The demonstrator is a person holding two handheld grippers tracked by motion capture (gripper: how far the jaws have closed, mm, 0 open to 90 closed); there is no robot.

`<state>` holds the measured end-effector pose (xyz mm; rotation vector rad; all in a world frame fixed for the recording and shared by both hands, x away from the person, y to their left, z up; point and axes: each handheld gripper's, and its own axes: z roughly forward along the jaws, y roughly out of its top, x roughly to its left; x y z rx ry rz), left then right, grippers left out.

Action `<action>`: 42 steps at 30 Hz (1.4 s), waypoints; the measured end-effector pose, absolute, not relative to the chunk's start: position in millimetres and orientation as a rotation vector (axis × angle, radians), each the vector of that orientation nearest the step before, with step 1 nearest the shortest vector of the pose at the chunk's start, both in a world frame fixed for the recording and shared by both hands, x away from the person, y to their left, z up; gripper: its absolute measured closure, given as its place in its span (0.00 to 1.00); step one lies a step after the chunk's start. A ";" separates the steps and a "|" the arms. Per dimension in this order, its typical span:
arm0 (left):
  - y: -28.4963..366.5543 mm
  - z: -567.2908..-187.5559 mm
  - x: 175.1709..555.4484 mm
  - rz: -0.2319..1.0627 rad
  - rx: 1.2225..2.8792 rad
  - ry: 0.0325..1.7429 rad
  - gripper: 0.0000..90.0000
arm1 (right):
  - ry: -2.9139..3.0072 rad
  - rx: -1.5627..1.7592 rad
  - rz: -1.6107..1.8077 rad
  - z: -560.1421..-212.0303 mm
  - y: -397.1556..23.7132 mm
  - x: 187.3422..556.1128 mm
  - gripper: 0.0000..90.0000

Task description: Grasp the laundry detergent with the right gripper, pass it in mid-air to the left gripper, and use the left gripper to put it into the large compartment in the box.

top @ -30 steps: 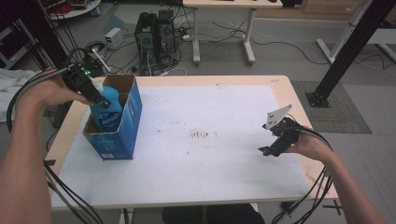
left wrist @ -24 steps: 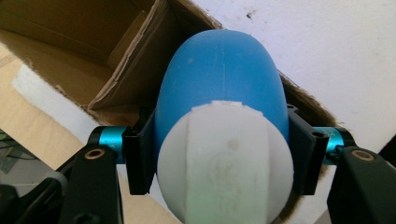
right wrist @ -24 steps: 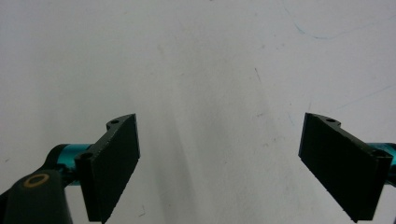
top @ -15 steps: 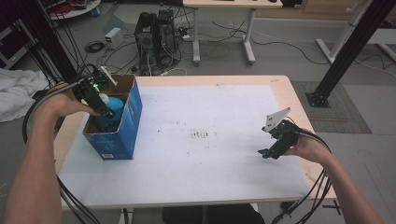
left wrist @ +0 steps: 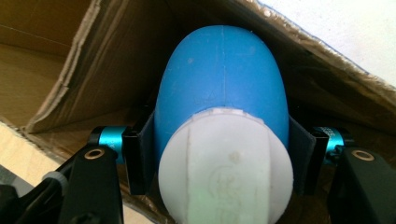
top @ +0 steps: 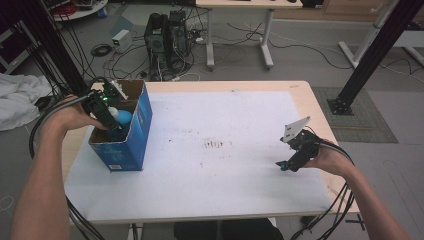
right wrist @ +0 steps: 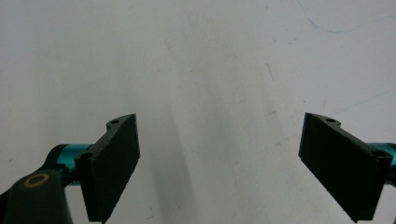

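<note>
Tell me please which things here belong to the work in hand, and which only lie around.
Belong to the work:
- blue bottle with white cap
- left gripper, fingers shut on the bottle
- blue cardboard box, bottle held inside it

Only lying around:
- right gripper, open above the white table cover
- computer towers and cables on the floor

Left gripper [top: 113, 126] has dropped into the open cardboard box [top: 135, 142] at the table's left edge. A second ago it was above the box rim with the blue bottle [top: 123, 118] riding high and mostly exposed; half a second ago partway in; now the bottle sits low inside the box walls, only its top showing from above. The left hand [top: 75, 116] has come down to rim level.
</note>
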<state>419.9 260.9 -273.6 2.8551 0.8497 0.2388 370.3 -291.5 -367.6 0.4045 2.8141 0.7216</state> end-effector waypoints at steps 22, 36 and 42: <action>256.8 -274.9 418.8 0.236 2.879 0.850 0.42 | 2.820 0.421 0.718 -367.3 -289.8 368.1 0.13; 254.2 -275.4 422.0 0.219 2.872 0.920 0.31 | 2.822 0.419 0.718 -368.3 -290.3 368.4 0.13; 256.6 -268.6 420.6 0.210 2.852 0.928 0.28 | 2.824 0.421 0.717 -368.3 -290.6 368.5 0.13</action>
